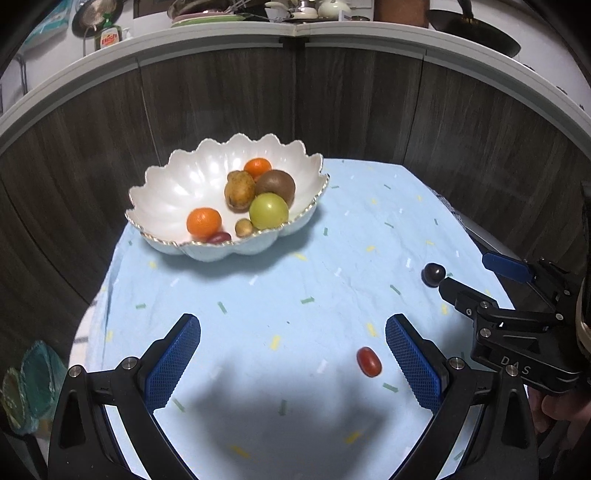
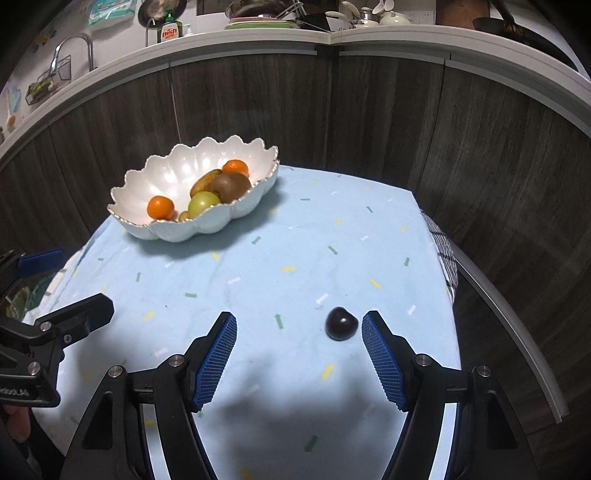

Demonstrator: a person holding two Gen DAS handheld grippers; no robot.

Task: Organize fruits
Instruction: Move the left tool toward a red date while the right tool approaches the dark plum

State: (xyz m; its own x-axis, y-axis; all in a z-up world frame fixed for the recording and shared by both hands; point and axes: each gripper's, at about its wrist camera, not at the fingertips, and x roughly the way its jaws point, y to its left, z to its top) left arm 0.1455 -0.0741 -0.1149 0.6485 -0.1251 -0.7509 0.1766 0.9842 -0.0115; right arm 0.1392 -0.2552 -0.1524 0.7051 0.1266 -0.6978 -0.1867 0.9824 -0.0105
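Clearing the two loose fruits into the white bowl [image 1: 159, 192] appears to be the remaining work. The dark plum [image 2: 341, 323] lies between the released right gripper's [image 2: 299, 360] pads, near the right one. The red grape tomato [image 1: 368, 361], its long axis diagonal, lies likewise inside the released, empty left gripper [image 1: 293, 365].

Dark wood-grain cabinet fronts [image 2: 369, 110] curving behind a table, pale countertop [image 2: 258, 40] above crowded with dishes, green dish soap bottle [image 2: 170, 31], sink tap [image 2: 79, 40], black frying pan [image 1: 472, 31], light blue patterned tablecloth [image 2: 295, 240], dim indoor light
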